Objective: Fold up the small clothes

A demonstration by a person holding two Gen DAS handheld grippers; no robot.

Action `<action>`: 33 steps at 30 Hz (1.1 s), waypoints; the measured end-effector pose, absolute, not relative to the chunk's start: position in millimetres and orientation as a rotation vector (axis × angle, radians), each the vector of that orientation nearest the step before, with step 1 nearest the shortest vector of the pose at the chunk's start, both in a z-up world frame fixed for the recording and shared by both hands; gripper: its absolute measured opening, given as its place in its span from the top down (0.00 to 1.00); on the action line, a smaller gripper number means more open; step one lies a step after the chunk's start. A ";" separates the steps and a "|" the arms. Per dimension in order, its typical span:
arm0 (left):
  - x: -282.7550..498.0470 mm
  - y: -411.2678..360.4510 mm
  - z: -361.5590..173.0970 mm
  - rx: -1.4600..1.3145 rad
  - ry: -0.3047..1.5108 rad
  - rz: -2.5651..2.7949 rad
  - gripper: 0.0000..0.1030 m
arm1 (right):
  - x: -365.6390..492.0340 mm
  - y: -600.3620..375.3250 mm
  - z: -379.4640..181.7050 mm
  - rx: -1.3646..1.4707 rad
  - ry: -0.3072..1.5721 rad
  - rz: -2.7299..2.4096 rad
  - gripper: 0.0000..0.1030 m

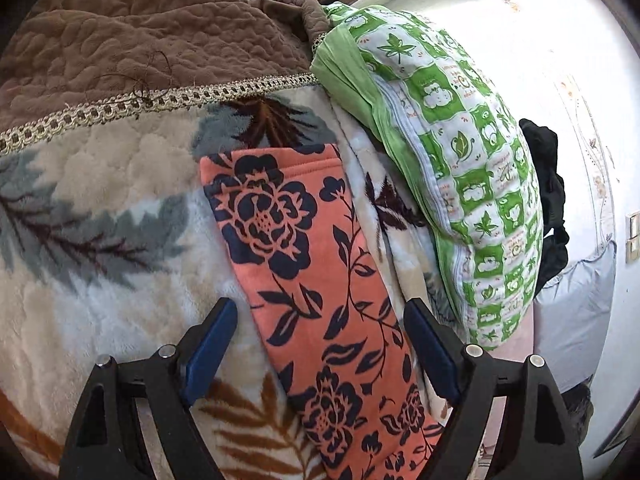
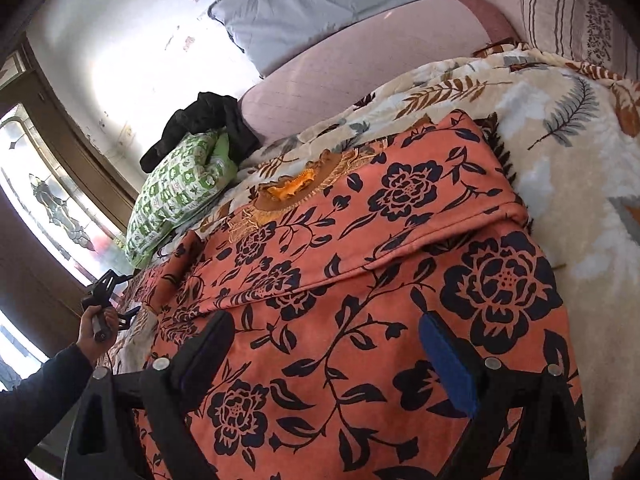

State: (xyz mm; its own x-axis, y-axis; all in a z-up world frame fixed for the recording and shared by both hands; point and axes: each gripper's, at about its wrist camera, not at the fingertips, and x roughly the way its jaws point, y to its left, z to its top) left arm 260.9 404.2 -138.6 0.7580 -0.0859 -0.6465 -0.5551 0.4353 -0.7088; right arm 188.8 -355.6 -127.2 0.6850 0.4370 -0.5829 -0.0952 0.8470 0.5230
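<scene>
An orange garment with dark blue flowers (image 2: pixel 360 280) lies spread on the leaf-print blanket (image 2: pixel 560 184), one sleeve folded across its body. Its other sleeve (image 1: pixel 304 248) lies stretched out flat in the left wrist view. My left gripper (image 1: pixel 320 316) is open, its blue-padded fingers (image 1: pixel 212 340) hovering on either side of that sleeve without touching it. It also shows small in the right wrist view (image 2: pixel 108 300), held in a hand at the garment's left end. My right gripper (image 2: pixel 324 344) is open and empty, just above the garment's lower body.
A green patterned pillow (image 1: pixel 460 168) lies right of the sleeve, with a black cloth (image 1: pixel 548 184) behind it. A brown quilt (image 1: pixel 140 48) lies beyond the blanket. A grey pillow (image 2: pixel 320 8) and pink sheet (image 2: pixel 360 72) are at the bed's head. A window (image 2: pixel 52 200) is to the left.
</scene>
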 end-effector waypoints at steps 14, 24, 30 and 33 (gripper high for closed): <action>292.1 238.5 14.2 -0.440 0.627 0.210 0.97 | 188.8 -373.4 -127.9 0.604 0.744 0.325 0.08; 266.4 -108.3 40.9 0.026 0.717 -0.417 0.84 | 178.0 -405.3 -122.6 0.776 0.699 0.307 0.08; 259.1 -118.9 -65.8 0.064 1.033 -0.400 0.49 | 174.2 -416.9 -117.4 0.812 0.678 0.299 0.08; 250.1 -59.9 -64.3 -0.021 1.004 -0.278 0.43 | 172.2 -417.5 -110.1 0.798 0.657 0.307 0.08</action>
